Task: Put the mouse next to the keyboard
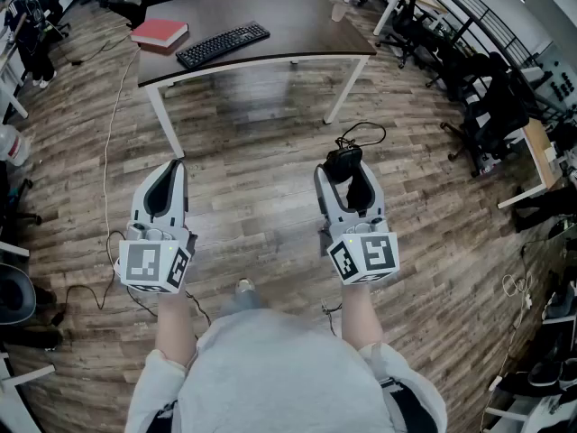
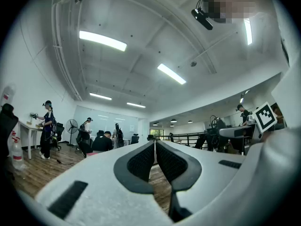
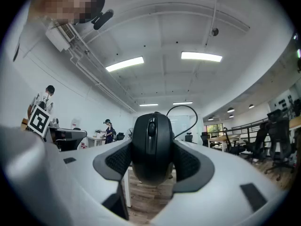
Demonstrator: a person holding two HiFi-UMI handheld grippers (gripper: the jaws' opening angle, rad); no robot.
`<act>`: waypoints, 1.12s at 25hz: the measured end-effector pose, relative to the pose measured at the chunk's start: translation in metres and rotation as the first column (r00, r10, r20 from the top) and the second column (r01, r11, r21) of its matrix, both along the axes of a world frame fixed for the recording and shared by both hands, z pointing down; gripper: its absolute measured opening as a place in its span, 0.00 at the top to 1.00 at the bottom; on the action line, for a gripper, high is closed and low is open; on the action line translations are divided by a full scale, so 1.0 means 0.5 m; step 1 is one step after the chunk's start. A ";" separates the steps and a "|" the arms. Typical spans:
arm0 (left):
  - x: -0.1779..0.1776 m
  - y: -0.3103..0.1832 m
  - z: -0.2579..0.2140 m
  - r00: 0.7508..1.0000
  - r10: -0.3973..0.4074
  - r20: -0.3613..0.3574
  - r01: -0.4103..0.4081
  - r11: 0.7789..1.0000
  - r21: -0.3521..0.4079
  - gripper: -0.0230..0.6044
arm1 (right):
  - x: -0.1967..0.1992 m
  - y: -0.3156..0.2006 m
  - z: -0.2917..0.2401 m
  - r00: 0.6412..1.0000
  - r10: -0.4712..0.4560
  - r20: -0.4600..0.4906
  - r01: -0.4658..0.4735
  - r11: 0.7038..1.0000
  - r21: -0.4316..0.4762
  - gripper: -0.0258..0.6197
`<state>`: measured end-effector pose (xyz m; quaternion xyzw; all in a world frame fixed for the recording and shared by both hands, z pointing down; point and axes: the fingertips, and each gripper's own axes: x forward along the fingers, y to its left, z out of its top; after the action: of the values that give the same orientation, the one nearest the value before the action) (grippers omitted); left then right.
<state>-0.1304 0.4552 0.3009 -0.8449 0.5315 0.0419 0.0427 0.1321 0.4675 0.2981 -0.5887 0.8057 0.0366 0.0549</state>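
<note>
Mouse (image 1: 343, 160): light, hard, smooth plastic w/ trailing cable (image 1: 365, 132), prob. slippery, so sides are the best hold. Right gripper (image 3: 151, 153) clamps those sides, jaws spread wide, mid-air near person. Left gripper (image 1: 168, 175): jaws together, nothing in them. Keyboard (image 1: 223, 44) on far table (image 1: 297, 25).

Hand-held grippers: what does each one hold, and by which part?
The right hand-held gripper holds the mouse by its two sides. The left hand-held gripper is shut, empty.

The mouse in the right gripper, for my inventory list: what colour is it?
Black; the mouse shows best in the right gripper view.
</note>
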 end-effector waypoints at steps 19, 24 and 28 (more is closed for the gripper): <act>0.001 -0.025 -0.006 1.000 0.010 -0.017 -0.010 1.000 0.014 0.93 | 0.007 -0.015 -0.012 1.000 0.028 0.002 -0.028 0.999 0.031 0.57; -0.010 -0.057 -0.014 0.999 0.027 -0.017 -0.026 0.999 0.028 0.93 | -0.005 -0.044 -0.020 0.999 0.040 0.014 -0.041 0.998 0.043 0.57; -0.021 -0.076 -0.013 0.999 0.038 -0.012 -0.037 0.999 0.032 0.93 | -0.016 -0.060 -0.022 0.998 0.062 -0.007 -0.062 0.997 0.046 0.57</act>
<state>-0.1410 0.4172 0.2943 -0.8537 0.5151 0.0563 0.0518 0.1240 0.4374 0.2872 -0.6118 0.7862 0.0594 0.0637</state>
